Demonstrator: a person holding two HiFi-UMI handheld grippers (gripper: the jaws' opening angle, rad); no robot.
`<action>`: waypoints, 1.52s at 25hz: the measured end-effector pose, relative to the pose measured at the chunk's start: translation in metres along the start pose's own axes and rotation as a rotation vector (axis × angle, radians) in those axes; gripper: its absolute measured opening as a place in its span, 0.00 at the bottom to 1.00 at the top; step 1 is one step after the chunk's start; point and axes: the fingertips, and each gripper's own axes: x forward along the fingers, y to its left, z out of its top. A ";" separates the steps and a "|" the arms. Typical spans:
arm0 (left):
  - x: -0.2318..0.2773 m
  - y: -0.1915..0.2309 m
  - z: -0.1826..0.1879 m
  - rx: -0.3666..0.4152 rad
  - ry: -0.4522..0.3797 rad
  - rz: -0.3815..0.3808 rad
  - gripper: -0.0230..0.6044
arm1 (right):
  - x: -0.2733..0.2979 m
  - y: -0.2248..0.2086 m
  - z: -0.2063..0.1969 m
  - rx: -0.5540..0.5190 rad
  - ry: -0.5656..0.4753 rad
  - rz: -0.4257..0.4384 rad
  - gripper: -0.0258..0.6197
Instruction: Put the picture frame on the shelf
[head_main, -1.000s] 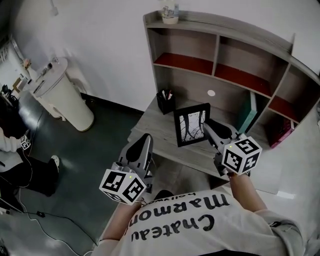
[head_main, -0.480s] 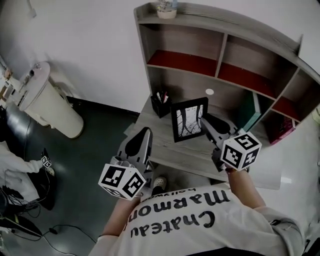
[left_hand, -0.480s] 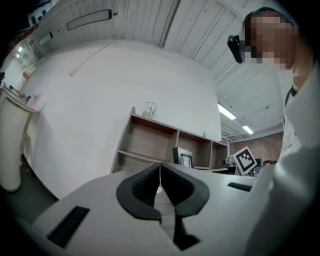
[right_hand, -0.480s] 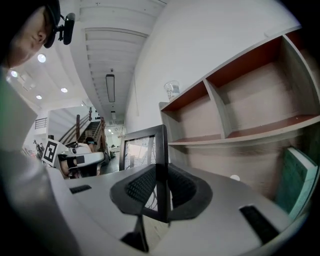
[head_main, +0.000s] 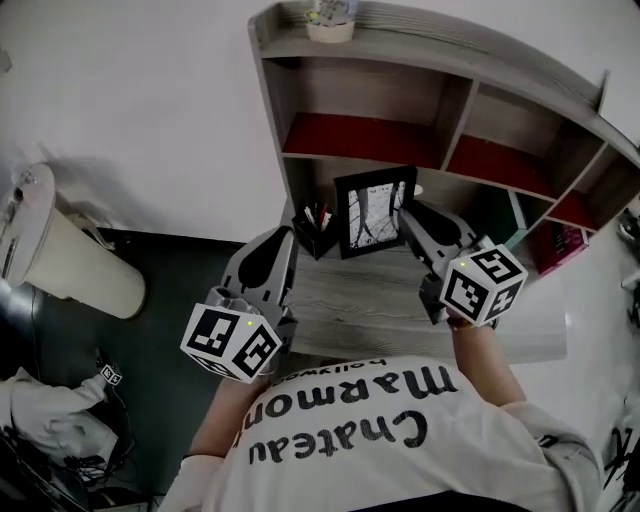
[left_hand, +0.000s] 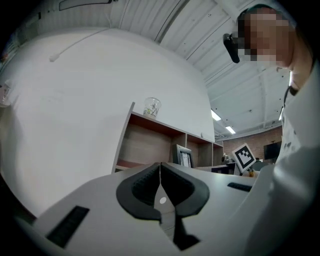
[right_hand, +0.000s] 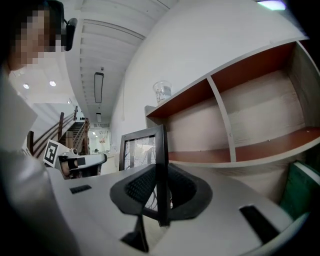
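Observation:
A black picture frame (head_main: 375, 211) with a tree print is held upright above the desk (head_main: 370, 300), in front of the lower-left opening of the wooden shelf unit (head_main: 420, 50). My right gripper (head_main: 408, 218) is shut on its right edge; in the right gripper view the frame (right_hand: 145, 155) stands clamped between the jaws (right_hand: 161, 192). My left gripper (head_main: 285, 245) hovers at the left, shut and holding nothing, its pads (left_hand: 145, 185) meeting. The frame (left_hand: 183, 156) shows small and far off in the left gripper view.
A black pen cup (head_main: 314, 224) stands on the desk just left of the frame. A glass jar (head_main: 330, 18) sits on the shelf's top. A green book (head_main: 505, 215) and a pink item (head_main: 560, 245) fill the right compartments. A white bin (head_main: 60, 260) stands on the floor at the left.
The right gripper has carried the frame up and toward the shelf openings. The left gripper has risen too. The head view has shifted toward the shelf.

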 end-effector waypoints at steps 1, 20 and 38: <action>0.005 0.008 0.002 -0.007 0.003 -0.011 0.07 | 0.006 -0.001 0.005 -0.004 -0.004 -0.010 0.16; 0.092 0.049 -0.009 -0.068 0.039 -0.276 0.07 | 0.056 -0.034 0.076 -0.333 0.104 -0.183 0.16; 0.097 0.054 -0.013 -0.084 0.044 -0.275 0.07 | 0.117 -0.059 0.072 -0.588 0.334 -0.252 0.16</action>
